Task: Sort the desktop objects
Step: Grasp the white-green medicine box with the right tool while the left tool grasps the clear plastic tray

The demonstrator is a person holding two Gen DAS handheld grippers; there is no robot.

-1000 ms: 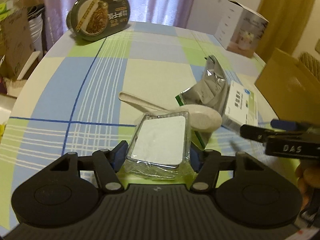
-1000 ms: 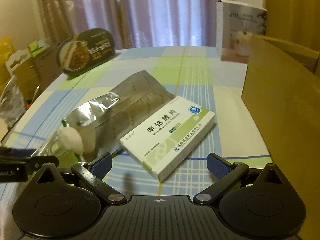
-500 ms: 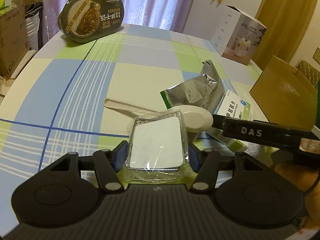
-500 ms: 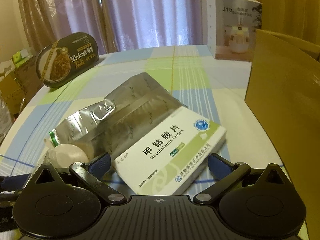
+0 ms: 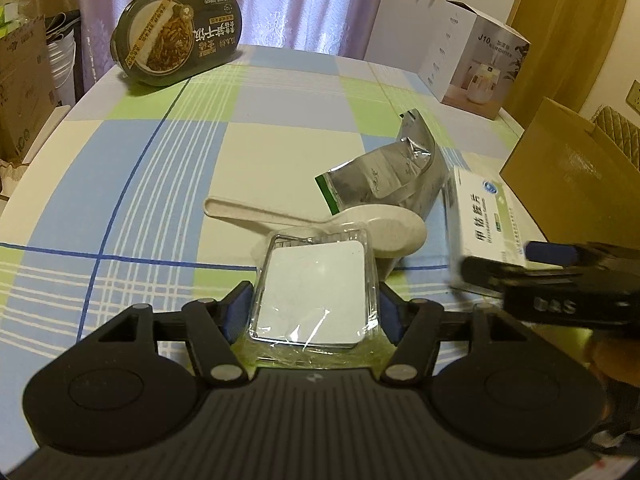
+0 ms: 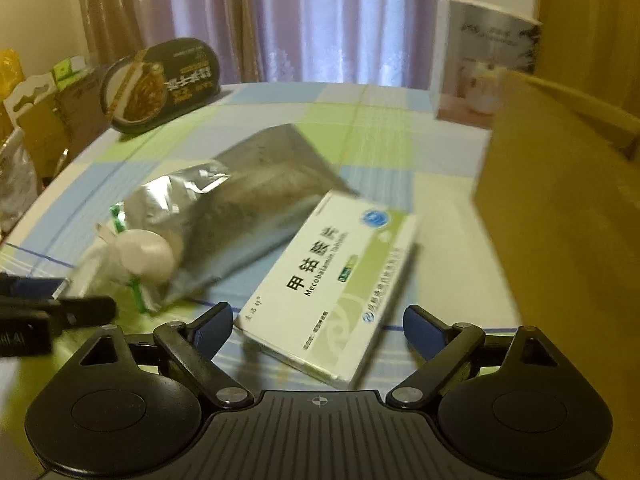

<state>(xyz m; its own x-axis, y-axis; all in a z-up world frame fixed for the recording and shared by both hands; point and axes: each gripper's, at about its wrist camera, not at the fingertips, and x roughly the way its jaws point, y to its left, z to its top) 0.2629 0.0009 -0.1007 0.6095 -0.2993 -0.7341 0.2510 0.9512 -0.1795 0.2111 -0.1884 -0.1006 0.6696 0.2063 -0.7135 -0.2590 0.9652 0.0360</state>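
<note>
Clamping a clear plastic box point(image 5: 316, 292) with a white flat insert, the left gripper point(image 5: 314, 314) has its blue-padded jaws pressed on both sides; crinkled film hides the box's near edge. The right gripper point(image 6: 318, 326) holds its jaws wide, with the near corner of the white-and-green medicine carton point(image 6: 332, 284) lying between them on the checked surface point(image 5: 160, 184), untouched as far as the blurred view shows. Just beyond the box rests a pale speckled spoon point(image 5: 320, 222), its bowl partly covered. A crumpled silver foil pouch point(image 6: 240, 212) leans behind the carton. Farther off stand a brown cardboard box point(image 6: 560, 216), cut off at right, an oval dark noodle bowl point(image 5: 178, 34) and a white product box point(image 5: 474, 66).
</note>
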